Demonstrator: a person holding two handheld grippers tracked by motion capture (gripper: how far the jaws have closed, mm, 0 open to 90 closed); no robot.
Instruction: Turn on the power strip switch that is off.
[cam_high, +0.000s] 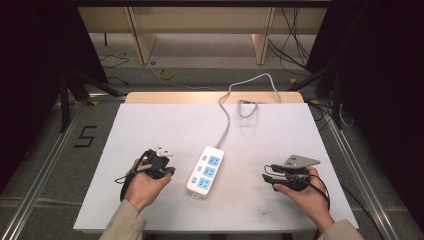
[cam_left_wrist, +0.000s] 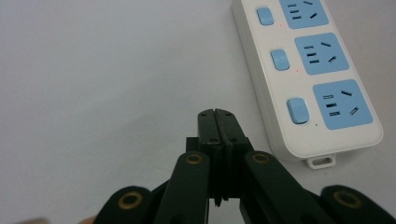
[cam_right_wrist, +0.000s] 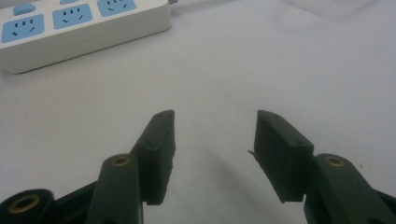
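A white power strip (cam_high: 205, 171) with three blue sockets and blue switches lies in the middle of the white tabletop (cam_high: 165, 125). My left gripper (cam_high: 171, 171) rests just left of it. In the left gripper view its jaws (cam_left_wrist: 218, 114) are shut together with nothing between them, and the strip (cam_left_wrist: 322, 60) lies ahead to the right. My right gripper (cam_high: 269, 181) sits on the table to the strip's right and points toward it. Its jaws (cam_right_wrist: 215, 116) stand open over bare table with nothing between them. The strip (cam_right_wrist: 79, 25) lies farther off at the upper left.
The strip's grey cable (cam_high: 227, 120) runs to the far table edge, loops, and ends in a plug (cam_high: 247, 105) near that edge. Beyond the table are wooden furniture legs and loose cables on the floor. A "5" mark (cam_high: 86, 136) is on the floor at left.
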